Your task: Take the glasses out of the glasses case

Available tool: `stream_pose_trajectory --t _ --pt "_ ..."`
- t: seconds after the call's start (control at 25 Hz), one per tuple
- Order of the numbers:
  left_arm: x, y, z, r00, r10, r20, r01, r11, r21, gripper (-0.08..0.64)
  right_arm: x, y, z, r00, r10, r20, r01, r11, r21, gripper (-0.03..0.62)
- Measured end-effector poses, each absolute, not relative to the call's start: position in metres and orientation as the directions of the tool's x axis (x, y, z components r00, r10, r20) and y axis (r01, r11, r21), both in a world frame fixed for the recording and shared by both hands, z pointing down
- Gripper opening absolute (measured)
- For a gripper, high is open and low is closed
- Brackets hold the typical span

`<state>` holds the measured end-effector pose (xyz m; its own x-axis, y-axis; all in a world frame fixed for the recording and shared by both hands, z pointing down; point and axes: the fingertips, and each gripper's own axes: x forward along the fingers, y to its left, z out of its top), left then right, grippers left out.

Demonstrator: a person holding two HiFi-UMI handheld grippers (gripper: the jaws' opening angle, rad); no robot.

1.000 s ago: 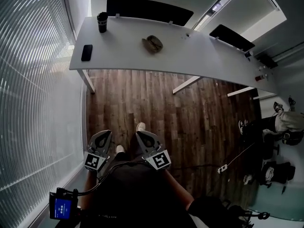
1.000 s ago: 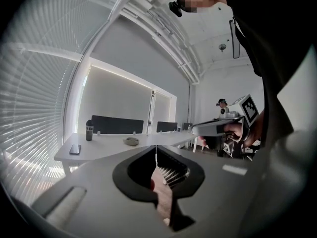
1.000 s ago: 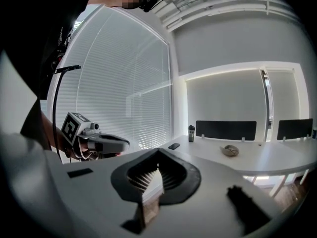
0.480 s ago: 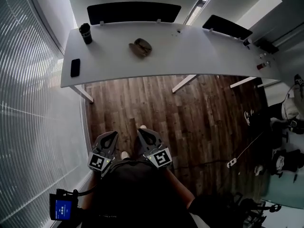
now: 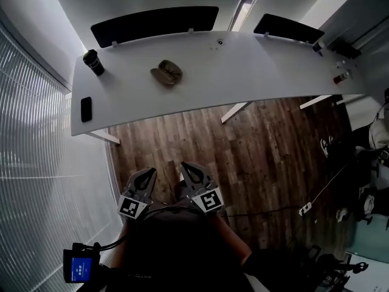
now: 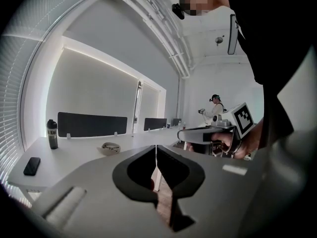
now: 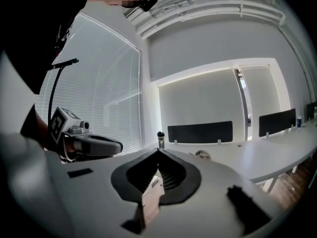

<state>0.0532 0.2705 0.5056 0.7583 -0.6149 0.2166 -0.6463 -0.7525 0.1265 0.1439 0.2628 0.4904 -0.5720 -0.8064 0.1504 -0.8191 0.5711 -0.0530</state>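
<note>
An open brown glasses case with glasses in it lies on the long white table, far from both grippers. In the left gripper view the glasses case is small and distant; the right gripper view also has the glasses case far ahead. My left gripper and right gripper hang side by side close to my body, above the wooden floor. Both are shut with nothing between the jaws. From the left gripper the right one shows beside it; from the right gripper the left one does.
A dark cup and a black phone sit at the table's left end. Black divider screens line the far edge. Window blinds run along the left. Cables and a power strip lie on the floor at right; another person stands far off.
The view has swung, so the table now sits more to the left and upper part of the picture. Both grippers stay shut and side by side, lower in the frame.
</note>
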Motion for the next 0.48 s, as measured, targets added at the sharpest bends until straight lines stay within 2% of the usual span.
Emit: stream_pose_trajectory --t 0.24,0.48 --pt "0.082 0.256 0.495 0.79 -0.559 0.252 -0.573 -0.819 -0.018 0.011 0.183 0.241 0.483 -0.477 -0.87 0.123 -0.878 0.477 -0.035 0.006" --pt "0.077 0.196 0.507 0.868 -0.449 0.214 -0.469 -0.882 0.052 0.014 0.185 0.206 0.491 -0.311 -0.943 0.12 -0.949 0.315 0.016 0.006"
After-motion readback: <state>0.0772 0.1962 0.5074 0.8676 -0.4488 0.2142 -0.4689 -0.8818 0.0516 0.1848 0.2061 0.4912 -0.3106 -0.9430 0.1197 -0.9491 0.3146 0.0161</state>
